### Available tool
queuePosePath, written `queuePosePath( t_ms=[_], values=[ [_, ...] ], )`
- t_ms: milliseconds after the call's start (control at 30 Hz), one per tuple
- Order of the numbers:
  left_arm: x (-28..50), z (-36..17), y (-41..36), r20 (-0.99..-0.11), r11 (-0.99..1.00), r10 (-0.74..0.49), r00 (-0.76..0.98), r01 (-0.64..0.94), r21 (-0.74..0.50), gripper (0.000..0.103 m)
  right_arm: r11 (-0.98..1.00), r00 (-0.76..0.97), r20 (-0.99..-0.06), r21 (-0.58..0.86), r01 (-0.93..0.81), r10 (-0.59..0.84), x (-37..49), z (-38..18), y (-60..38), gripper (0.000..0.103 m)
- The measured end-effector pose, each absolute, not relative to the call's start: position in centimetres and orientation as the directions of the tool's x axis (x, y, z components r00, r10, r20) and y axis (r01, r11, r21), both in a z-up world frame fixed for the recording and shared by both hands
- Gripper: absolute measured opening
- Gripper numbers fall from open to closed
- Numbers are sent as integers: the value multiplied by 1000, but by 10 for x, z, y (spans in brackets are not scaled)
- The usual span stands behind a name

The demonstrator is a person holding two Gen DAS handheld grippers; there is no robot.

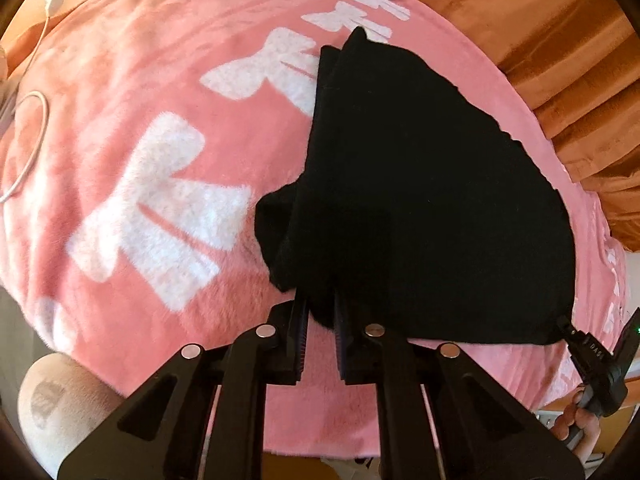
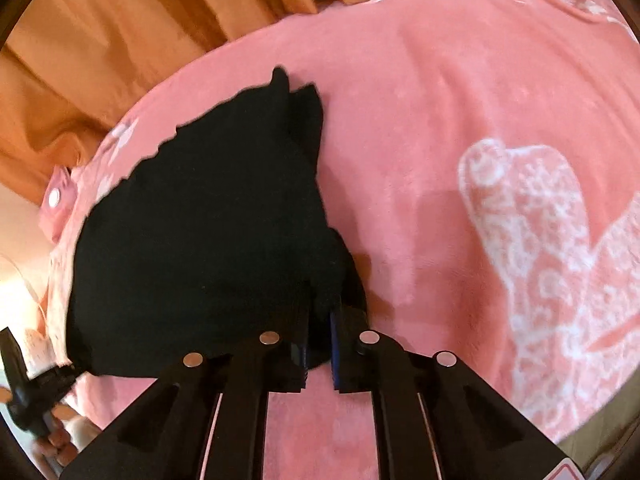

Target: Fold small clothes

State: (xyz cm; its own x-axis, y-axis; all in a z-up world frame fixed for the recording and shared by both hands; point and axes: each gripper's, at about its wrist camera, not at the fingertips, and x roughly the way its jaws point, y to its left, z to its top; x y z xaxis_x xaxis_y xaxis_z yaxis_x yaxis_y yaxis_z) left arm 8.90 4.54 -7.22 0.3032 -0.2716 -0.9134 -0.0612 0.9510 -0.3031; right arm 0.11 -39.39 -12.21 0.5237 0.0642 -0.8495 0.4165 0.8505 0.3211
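Black cloth (image 1: 420, 200), a small dark garment, lies spread on a pink fleece blanket (image 1: 160, 100) patterned with white bows (image 1: 156, 208), its far end tapering to a point near the blanket's far edge. Left gripper (image 1: 320, 320) pinches one near corner of the garment, its jaws drawn almost together with a bunched fold of the fabric caught between the pads. Right gripper (image 2: 320, 320) does likewise at the other near corner, jaws nearly closed on a gathered bit of the hem. Seen from the left wrist, the right gripper shows at the garment's right-hand corner with fingers (image 1: 580, 412) of the person's hand wrapped round its handle. Orange curtain (image 2: 120, 32) hangs in folds beyond the blanket. White cable (image 1: 28, 152) loops across the blanket's left side, well apart from the garment.
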Motion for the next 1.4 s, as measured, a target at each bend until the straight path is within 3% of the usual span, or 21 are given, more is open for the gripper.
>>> queuePosePath(
  t_ms=[33,100,133,167,233,333,433,500,567,600,633,667,867,1067,1167,1300,1333,1400],
  values=[
    [86,-66,48,-907,951,-271,322,-55,-304,14,852,529,-848,300,429,32,-2,-115,-392,8],
    [83,-56,52,-898,957,-250,362,-48,-286,30,872,553,-829,207,445,-86,-7,-92,-378,17],
    [84,-54,54,-896,958,-241,372,-54,-280,48,884,578,-810,194,424,-99,-7,-81,-372,17],
    [86,-54,56,-895,958,-230,382,-71,-277,58,904,607,-792,209,373,-67,-2,-69,-358,17],
    [91,-59,57,-898,955,-228,376,-94,-281,62,934,621,-783,231,272,13,13,-57,-330,17],
    [101,-75,58,-897,930,-272,348,-145,-339,80,971,597,-796,213,112,106,50,-57,-274,17],
    [105,-83,59,-882,923,-268,387,-159,-350,86,980,538,-828,199,20,157,87,-78,-228,17],
    [106,-84,58,-879,922,-267,396,-160,-352,86,983,482,-862,183,6,158,109,-100,-209,17],
    [109,-83,58,-878,925,-260,401,-158,-346,76,988,472,-871,154,9,132,119,-122,-202,17],
    [110,-80,57,-872,930,-259,415,-136,-341,56,988,483,-866,155,10,131,119,-121,-200,17],
    [111,-77,56,-863,926,-285,418,-114,-361,20,987,482,-865,163,12,137,120,-121,-202,17],
    [114,-75,57,-844,901,-355,401,-94,-424,11,984,477,-866,178,16,149,121,-120,-203,17],
    [112,-4,16,-751,876,-447,486,70,-477,8,968,483,-849,250,9,214,113,-120,-214,14],
    [97,53,-105,-687,824,-565,458,361,-436,8,858,575,-733,504,99,363,71,-98,-283,18],
    [89,26,-184,-735,798,-573,363,451,-399,8,841,641,-709,510,181,293,26,-81,-338,22],
    [71,-40,-244,-838,812,-490,239,475,-339,13,826,629,-757,463,321,180,-27,-87,-401,26],
    [62,-45,-240,-827,808,-512,232,457,-371,13,812,620,-766,464,352,169,-38,-89,-413,26],
    [41,-39,-224,-790,785,-558,255,471,-402,25,776,636,-748,510,371,187,-58,-88,-431,26]
  ],
)
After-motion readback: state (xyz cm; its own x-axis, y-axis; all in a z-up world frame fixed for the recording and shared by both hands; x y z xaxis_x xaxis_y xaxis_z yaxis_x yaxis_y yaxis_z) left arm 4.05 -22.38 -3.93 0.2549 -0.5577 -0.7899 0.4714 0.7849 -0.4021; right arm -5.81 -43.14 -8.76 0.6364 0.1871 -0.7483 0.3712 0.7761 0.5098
